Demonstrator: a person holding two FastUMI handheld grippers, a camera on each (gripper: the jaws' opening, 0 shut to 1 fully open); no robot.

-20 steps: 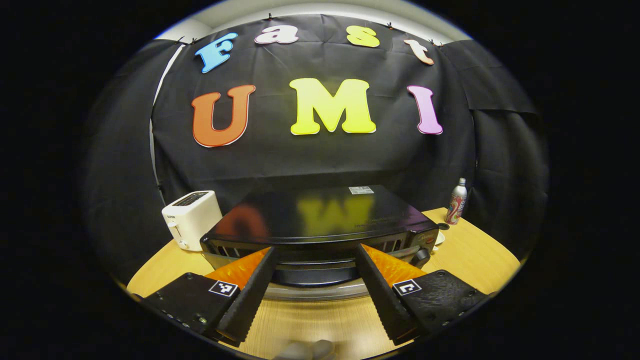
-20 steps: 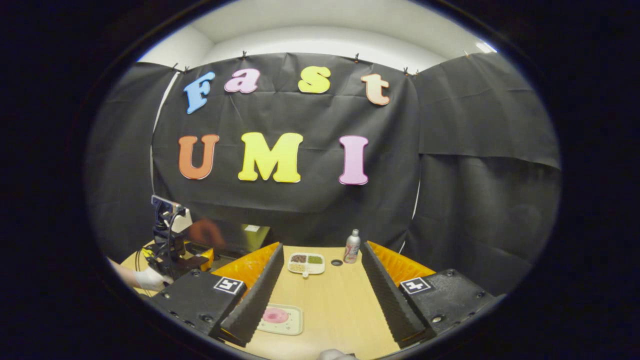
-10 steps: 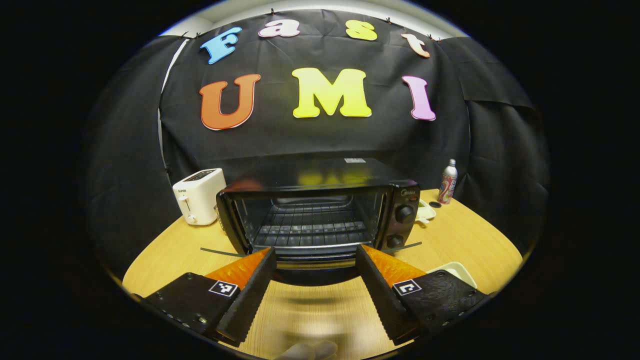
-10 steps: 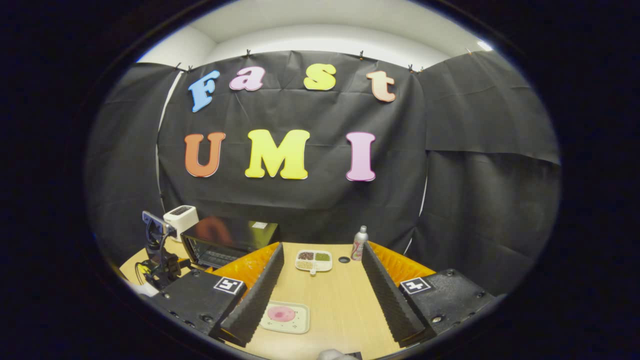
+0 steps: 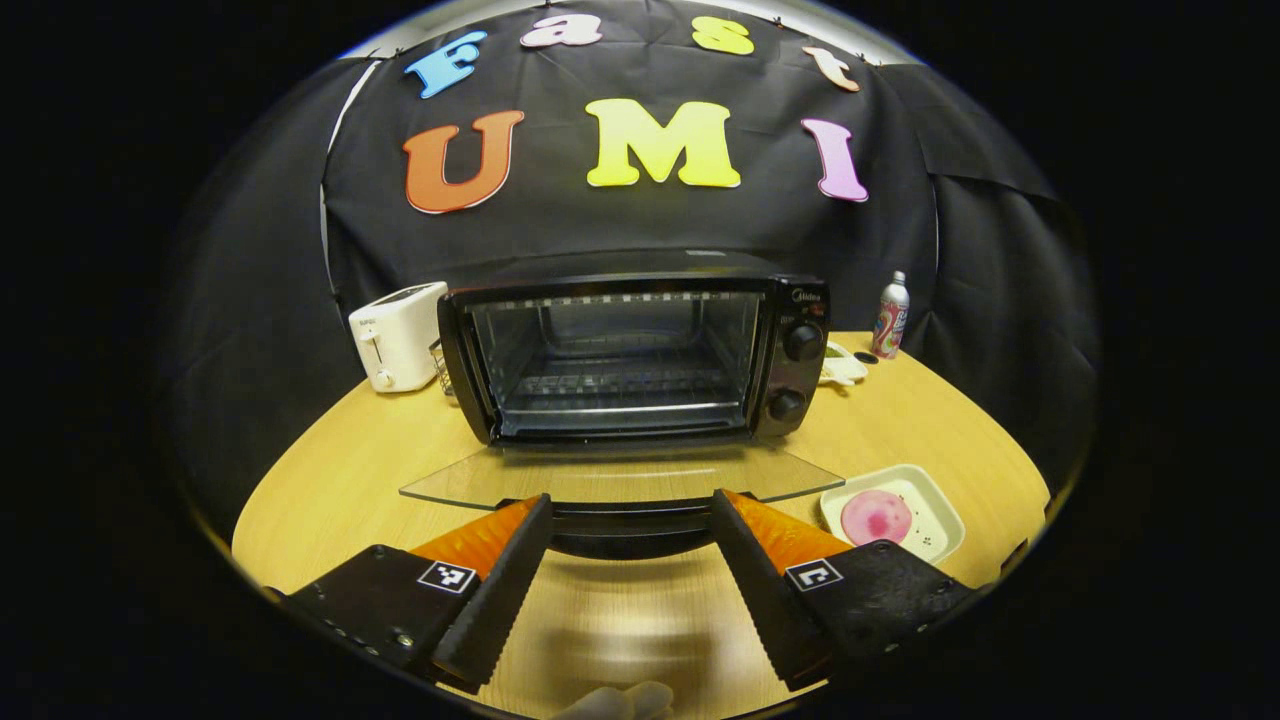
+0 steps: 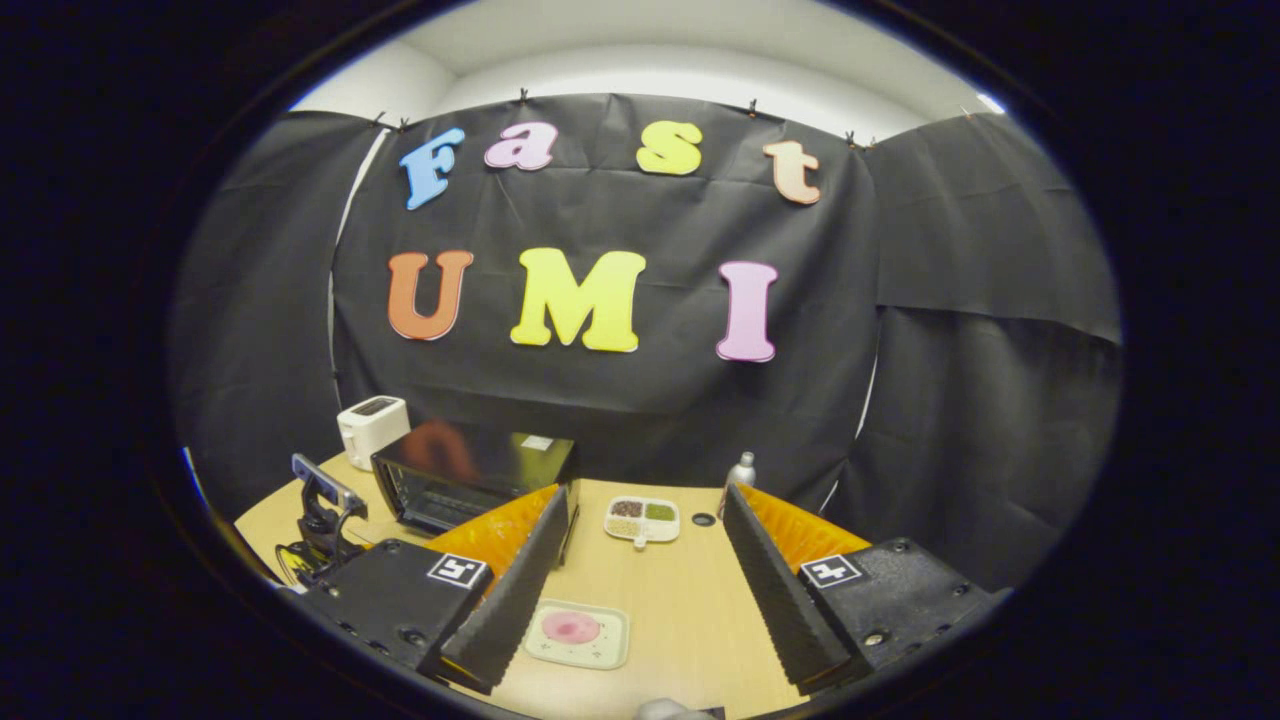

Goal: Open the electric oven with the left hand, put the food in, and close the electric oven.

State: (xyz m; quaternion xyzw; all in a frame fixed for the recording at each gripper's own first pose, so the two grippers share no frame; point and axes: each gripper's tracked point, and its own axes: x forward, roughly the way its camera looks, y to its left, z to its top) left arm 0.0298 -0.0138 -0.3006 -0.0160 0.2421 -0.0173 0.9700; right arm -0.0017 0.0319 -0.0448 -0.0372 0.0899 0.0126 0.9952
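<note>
Oven (image 5: 625, 355) door (image 5: 620, 478) is now lying fully down; left gripper (image 5: 630, 570), spread, is backing away; right gripper (image 6: 640, 590), spread, is hovering above the food tray (image 6: 578, 632).

We cannot tell whether the left gripper (image 5: 630, 520) grips the oven door's handle (image 5: 625, 518); in the right gripper view the bottle (image 6: 738, 472) beside the oven (image 6: 470, 478) is half hidden behind a finger.

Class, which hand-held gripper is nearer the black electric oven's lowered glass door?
Left. The left hand-held gripper has its open fingers flanking the handle of the black electric oven's lowered glass door. The right hand-held gripper hovers off to the oven's side, above the white tray with pink food.
</note>
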